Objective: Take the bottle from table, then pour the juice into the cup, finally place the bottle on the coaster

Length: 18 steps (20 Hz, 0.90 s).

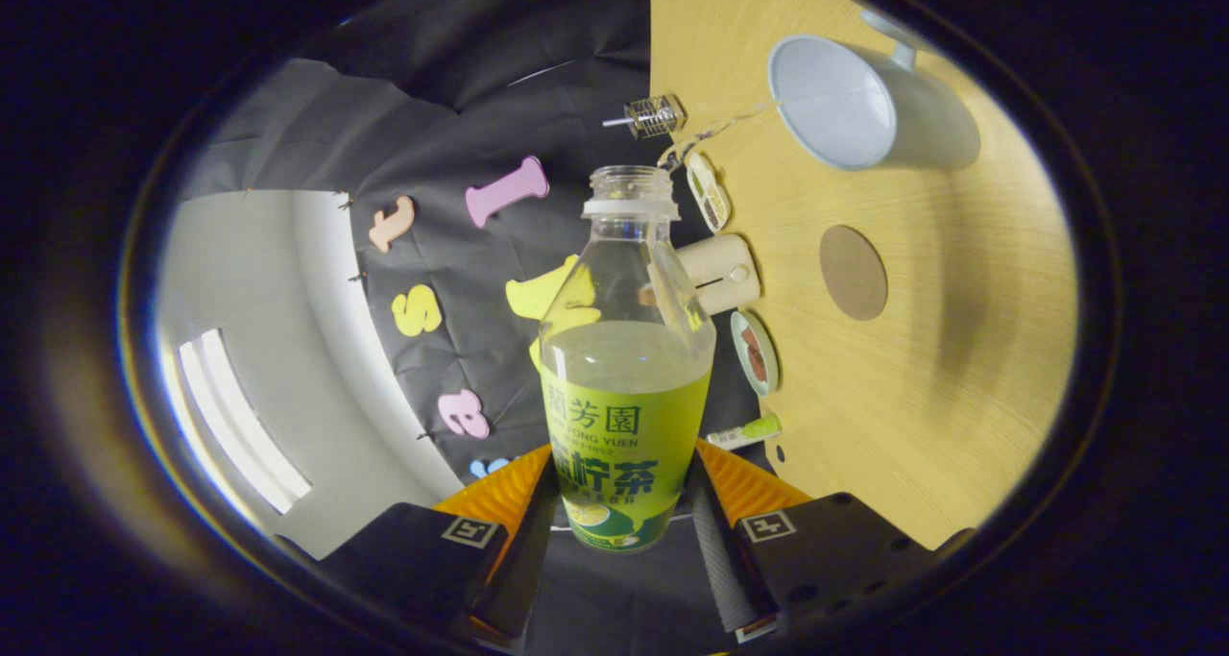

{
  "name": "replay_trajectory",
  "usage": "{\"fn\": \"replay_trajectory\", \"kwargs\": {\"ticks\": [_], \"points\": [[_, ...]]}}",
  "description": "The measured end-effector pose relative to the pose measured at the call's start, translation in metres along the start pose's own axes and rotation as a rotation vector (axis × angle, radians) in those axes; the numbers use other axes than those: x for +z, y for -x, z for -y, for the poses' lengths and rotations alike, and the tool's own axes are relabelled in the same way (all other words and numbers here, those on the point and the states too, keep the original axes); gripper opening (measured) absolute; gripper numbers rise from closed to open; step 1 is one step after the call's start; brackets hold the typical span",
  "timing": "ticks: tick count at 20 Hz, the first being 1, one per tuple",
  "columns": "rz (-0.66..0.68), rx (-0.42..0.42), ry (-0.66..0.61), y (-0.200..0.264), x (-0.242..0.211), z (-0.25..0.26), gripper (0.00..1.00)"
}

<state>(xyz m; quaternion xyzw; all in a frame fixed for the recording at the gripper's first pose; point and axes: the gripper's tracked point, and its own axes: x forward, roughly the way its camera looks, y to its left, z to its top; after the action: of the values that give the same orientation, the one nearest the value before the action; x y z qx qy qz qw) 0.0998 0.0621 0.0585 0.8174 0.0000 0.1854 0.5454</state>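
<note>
The bottle [626, 368], uncapped, is clamped low on its label between both fingers of the gripper [624, 512] and tilted for pouring. The cup [845, 104] is kept at the tabletop's [960, 368] far edge, the coaster [853, 273] mid-table, free for the bottle.

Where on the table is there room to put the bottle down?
The gripper is shut on the clear uncapped juice bottle. Bare wooden table lies around the round brown coaster, below the white cup. It is crowded along the table's edge by the black cloth.
</note>
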Motion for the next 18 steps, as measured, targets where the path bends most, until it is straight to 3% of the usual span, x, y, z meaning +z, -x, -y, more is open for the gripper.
{"fn": "replay_trajectory", "kwargs": {"ticks": [18], "points": [[0.008,0.028,-0.125,0.0028,0.0058,-0.0074,0.76]]}}
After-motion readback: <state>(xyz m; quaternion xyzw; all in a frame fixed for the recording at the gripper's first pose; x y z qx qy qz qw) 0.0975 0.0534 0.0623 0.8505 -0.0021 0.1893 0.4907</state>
